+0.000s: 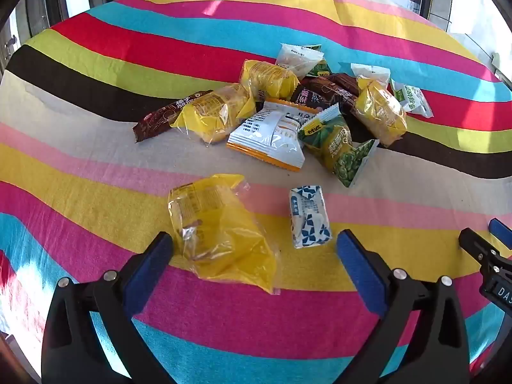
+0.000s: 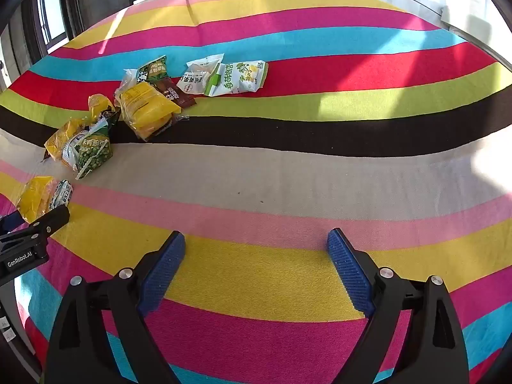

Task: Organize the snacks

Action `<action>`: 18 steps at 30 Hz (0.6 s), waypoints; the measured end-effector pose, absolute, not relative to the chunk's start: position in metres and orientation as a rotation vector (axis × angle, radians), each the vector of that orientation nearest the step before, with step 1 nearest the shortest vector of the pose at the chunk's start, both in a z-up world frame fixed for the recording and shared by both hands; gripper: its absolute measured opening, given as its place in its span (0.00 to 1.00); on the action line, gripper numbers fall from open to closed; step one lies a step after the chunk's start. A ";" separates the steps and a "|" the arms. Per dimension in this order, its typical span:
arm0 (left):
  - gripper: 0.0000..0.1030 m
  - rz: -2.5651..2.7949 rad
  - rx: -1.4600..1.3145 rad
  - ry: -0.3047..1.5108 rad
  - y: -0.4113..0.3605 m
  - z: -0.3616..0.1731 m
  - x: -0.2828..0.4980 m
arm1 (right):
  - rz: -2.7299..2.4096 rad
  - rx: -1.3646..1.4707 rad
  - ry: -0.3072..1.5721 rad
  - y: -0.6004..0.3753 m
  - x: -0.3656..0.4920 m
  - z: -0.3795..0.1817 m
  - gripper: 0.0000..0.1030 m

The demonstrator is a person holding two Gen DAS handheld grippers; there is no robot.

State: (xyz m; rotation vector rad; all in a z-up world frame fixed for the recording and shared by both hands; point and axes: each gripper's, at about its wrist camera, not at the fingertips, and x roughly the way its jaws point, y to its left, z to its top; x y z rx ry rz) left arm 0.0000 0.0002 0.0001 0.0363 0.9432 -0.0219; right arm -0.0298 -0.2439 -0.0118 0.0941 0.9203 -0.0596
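A heap of snack packets (image 1: 288,108) lies on the striped cloth: yellow, brown, white-orange and green ones. Closer to me lie a loose yellow packet (image 1: 220,233) and a small blue-and-white packet (image 1: 308,216). My left gripper (image 1: 254,243) is open, its blue pads on either side of the yellow packet's near end, without pressing it. In the right wrist view my right gripper (image 2: 256,240) is open over bare cloth, nothing between its fingers. The heap (image 2: 128,108) sits far to its left, with a white-green packet (image 2: 240,76) at the back.
The striped tablecloth (image 2: 288,166) covers the whole table. The right gripper's tip (image 1: 486,249) shows at the right edge of the left wrist view; the left gripper's body (image 2: 28,240) shows at the left edge of the right wrist view. Windows stand beyond the table's far edge.
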 end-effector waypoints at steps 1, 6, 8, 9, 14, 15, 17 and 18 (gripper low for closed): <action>0.99 -0.022 0.037 0.942 0.000 0.000 0.000 | -0.060 0.093 0.919 -0.244 -0.030 -0.012 0.85; 0.99 -0.022 0.036 0.940 0.000 0.000 0.000 | -0.060 0.093 0.920 -0.244 -0.030 -0.012 0.85; 0.99 -0.020 0.039 0.940 0.000 0.000 0.000 | -0.060 0.093 0.919 -0.244 -0.031 -0.012 0.85; 0.99 -0.021 0.037 0.942 0.000 0.000 0.000 | -0.060 0.094 0.919 -0.244 -0.031 -0.012 0.85; 0.99 -0.020 0.039 0.940 -0.001 0.001 -0.001 | -0.060 0.093 0.922 -0.244 -0.029 -0.013 0.85; 0.99 -0.020 0.039 0.940 -0.001 0.001 -0.001 | -0.059 0.094 0.921 -0.244 -0.029 -0.013 0.85; 0.99 -0.020 0.041 0.939 -0.002 0.001 -0.001 | -0.060 0.093 0.922 -0.244 -0.028 -0.013 0.85; 0.99 -0.021 0.039 0.940 -0.001 0.000 -0.001 | -0.060 0.092 0.922 -0.244 -0.028 -0.013 0.85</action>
